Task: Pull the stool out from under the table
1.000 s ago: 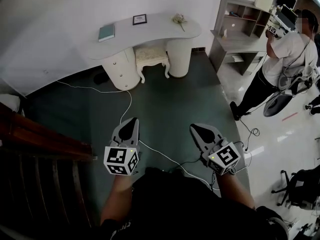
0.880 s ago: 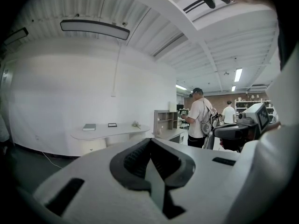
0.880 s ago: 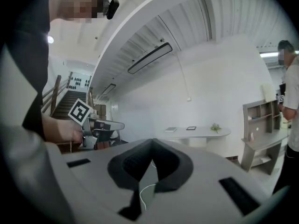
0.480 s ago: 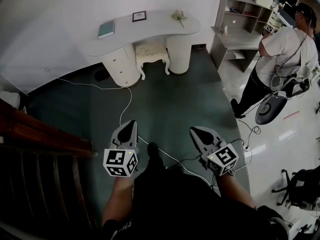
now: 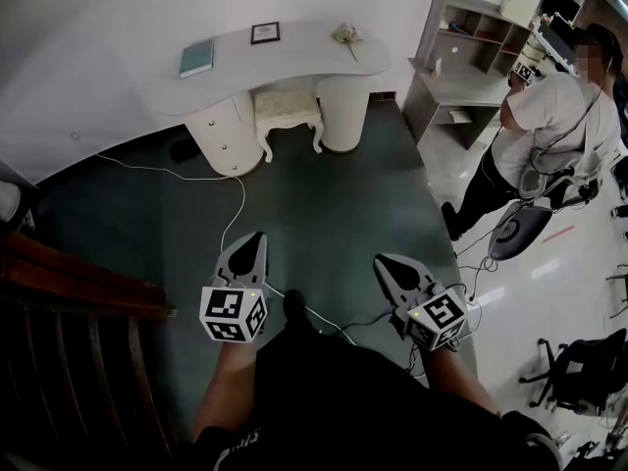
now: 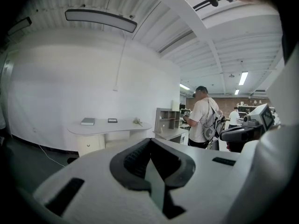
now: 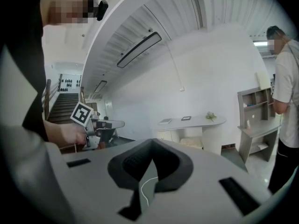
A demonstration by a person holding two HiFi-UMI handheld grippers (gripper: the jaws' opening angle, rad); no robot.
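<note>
Left tongs (image 5: 249,243) jaws together, nothing between them. Right tongs (image 5: 388,263) same, closed and empty. Both are held low in front of the person, side by side, tips aimed across the dark green floor (image 5: 324,204) toward the white bench (image 5: 294,52), well apart from it. Stool (image 5: 287,106), white with a pale cushioned seat, sits tucked under the bench between its two rounded pedestals, front legs showing, nothing touching it. On the bench top there is a teal book (image 5: 196,58) at the left, a small dark picture frame (image 5: 264,33) in the middle and a flower sprig (image 5: 345,33) at the right. A white cable (image 5: 235,199) runs over the floor from near the bench toward the tongs. A grey shelf unit (image 5: 461,57) stands right of the bench, with another person (image 5: 535,126) in a white shirt beside it. A wooden railing (image 5: 69,283) is at the left edge.
</note>
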